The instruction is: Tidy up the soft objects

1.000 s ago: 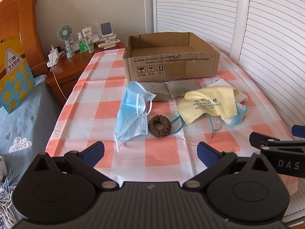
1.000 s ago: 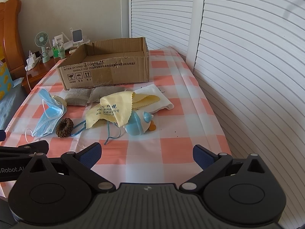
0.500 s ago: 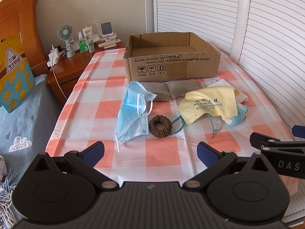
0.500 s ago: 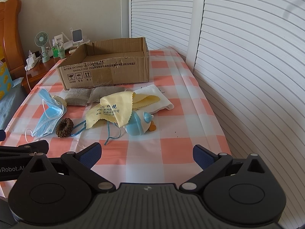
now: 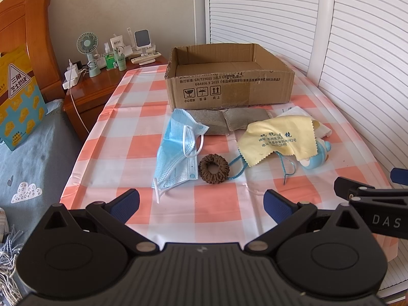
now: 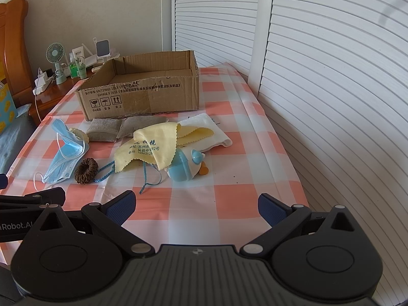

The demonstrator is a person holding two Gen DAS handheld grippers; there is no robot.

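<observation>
Lying on the pink-and-white checked tablecloth, the soft things form a loose row in front of the open cardboard box, which stands at the far end with nothing visible inside. Farthest left is the blue face mask, crumpled, its ear loops on top. Just beside it sits the brown hair tie, with a teal cord running from its right side under the yellow cleaning cloth (printed with blue characters). Behind these, against the box's front wall, lie the grey fabric pieces. The yellow cloth drapes partly over a light blue duck toy, and a white cloth lies behind them.

The left gripper hovers over the near edge of the table, its fingers spread wide and holding nothing. The right gripper does likewise, fingers wide apart and empty, near the table's right side.
</observation>
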